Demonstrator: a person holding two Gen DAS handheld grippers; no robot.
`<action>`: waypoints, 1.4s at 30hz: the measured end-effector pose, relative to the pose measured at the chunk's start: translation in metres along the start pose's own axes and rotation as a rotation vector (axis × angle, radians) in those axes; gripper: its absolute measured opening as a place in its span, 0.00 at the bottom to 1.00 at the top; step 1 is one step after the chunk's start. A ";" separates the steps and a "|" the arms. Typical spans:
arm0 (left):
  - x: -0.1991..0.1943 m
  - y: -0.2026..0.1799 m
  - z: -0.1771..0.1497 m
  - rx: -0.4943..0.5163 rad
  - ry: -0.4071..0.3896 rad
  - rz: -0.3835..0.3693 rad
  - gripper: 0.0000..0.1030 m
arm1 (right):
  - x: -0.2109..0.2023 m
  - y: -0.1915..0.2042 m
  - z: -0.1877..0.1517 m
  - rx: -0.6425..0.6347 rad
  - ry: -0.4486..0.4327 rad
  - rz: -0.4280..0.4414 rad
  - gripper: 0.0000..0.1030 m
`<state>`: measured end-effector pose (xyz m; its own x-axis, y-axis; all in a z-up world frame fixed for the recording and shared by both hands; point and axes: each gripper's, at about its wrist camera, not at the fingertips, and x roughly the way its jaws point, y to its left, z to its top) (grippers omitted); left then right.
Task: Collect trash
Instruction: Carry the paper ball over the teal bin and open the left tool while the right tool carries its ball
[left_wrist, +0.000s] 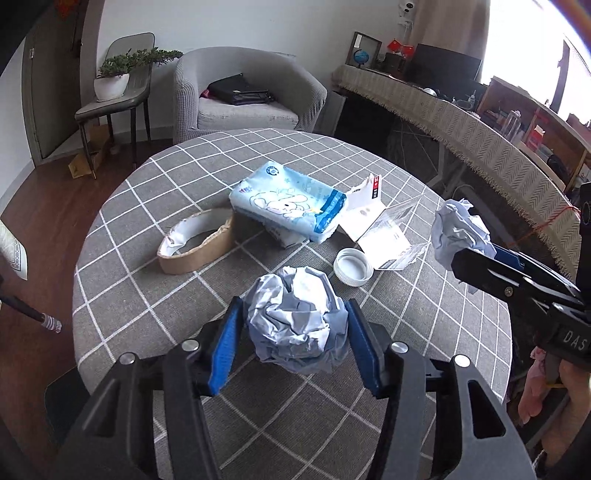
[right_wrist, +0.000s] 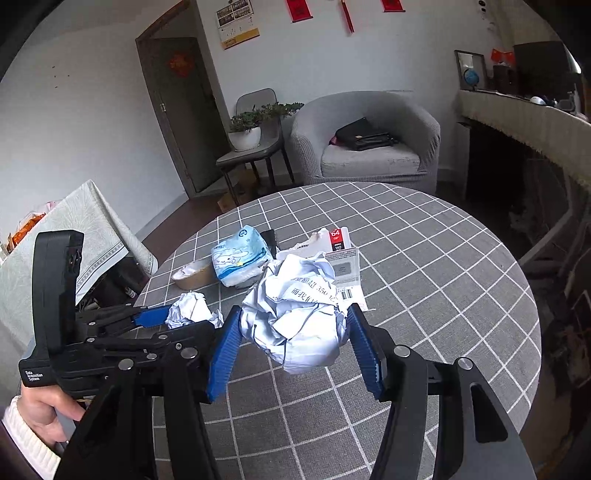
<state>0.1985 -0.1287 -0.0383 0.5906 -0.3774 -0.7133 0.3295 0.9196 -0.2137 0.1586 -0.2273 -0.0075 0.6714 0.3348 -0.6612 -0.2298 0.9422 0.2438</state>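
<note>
Paper in both grips: my left hand-held gripper (left_wrist: 293, 328) is clamped on a crumpled wad (left_wrist: 297, 321), blue pads pressed to its flanks, held low over the near part of the worktop (left_wrist: 424, 314); whether the wad is clear of the cloth or touching it I cannot tell. My right hand-held gripper (right_wrist: 291, 334) is clamped on a second ball (right_wrist: 295, 314), printed with text, which looks lifted off the cloth over the right side. So I judge the pick-up step done for these two pieces and the carry-off about to start. No bin shows in either view, so the next move calls for finding one, swinging both loads clear without knocking what remains, then releasing. Left on the worktop: a white cap (left_wrist: 352, 266) just beyond the wad, torn packaging (left_wrist: 384, 225) to its far right, a cardboard ring (left_wrist: 195, 245) at the left. The tissue pack (left_wrist: 288, 201) at centre may not be trash.
</note>
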 end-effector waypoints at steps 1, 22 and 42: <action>-0.003 0.002 -0.001 0.000 -0.003 0.002 0.56 | 0.001 0.003 -0.001 -0.003 0.001 0.001 0.56; -0.080 0.072 -0.039 -0.033 -0.050 0.086 0.57 | 0.028 0.098 -0.019 -0.046 0.030 0.084 0.56; -0.091 0.181 -0.086 -0.093 0.034 0.224 0.58 | 0.077 0.201 -0.004 -0.122 0.060 0.210 0.57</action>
<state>0.1409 0.0821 -0.0696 0.6159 -0.1604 -0.7714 0.1230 0.9866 -0.1069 0.1614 -0.0124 -0.0122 0.5575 0.5203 -0.6469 -0.4460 0.8450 0.2952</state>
